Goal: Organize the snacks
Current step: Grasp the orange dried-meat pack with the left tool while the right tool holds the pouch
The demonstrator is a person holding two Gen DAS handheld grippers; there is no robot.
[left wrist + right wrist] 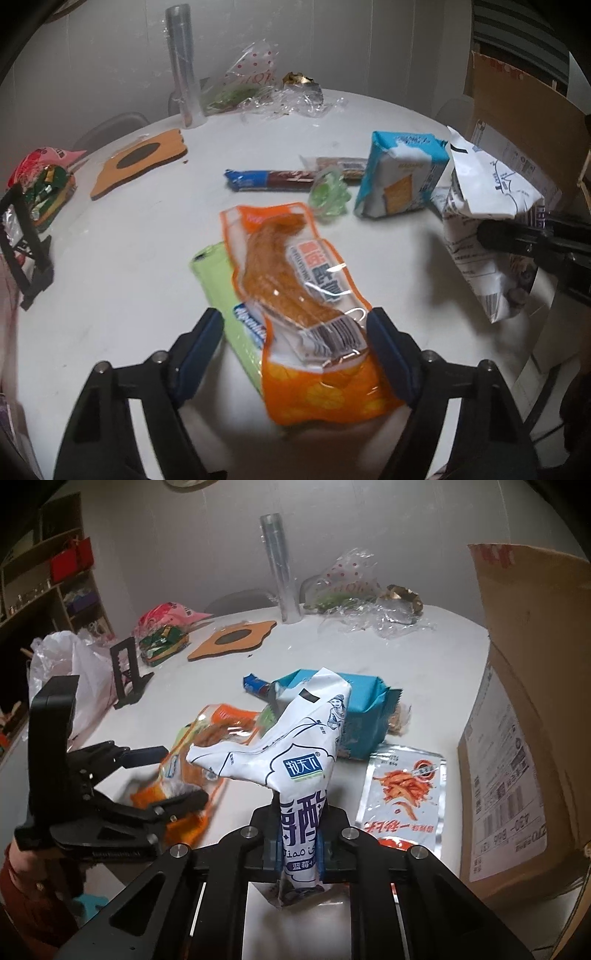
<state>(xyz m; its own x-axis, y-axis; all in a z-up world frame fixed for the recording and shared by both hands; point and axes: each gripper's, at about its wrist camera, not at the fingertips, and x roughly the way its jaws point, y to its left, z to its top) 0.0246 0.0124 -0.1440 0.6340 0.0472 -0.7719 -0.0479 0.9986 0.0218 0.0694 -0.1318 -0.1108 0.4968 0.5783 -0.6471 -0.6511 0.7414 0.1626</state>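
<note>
My left gripper (295,339) hangs over the white table (129,258) with its jaws apart, and the orange snack packet (295,295) lies flat between them, its near end reaching in between my blue pads (201,343). The pad on the right sits just at the packet's edge, the one on the left stands clear of it, with a green packet (221,288) showing from underneath on that side, so nothing is gripped there. My right gripper (297,849) is clamped tight on the lower end of a white and blue pouch (295,753), which stands up from the jaws and flops over at the top, lifted off the table. Beyond the pouch lies a teal cracker pack (358,701), to its right a silver sachet (402,794) flat on the table, and further right a cardboard box (524,738). Past the orange packet, a dark wrapped biscuit roll (273,179) rests near the table's middle.
</note>
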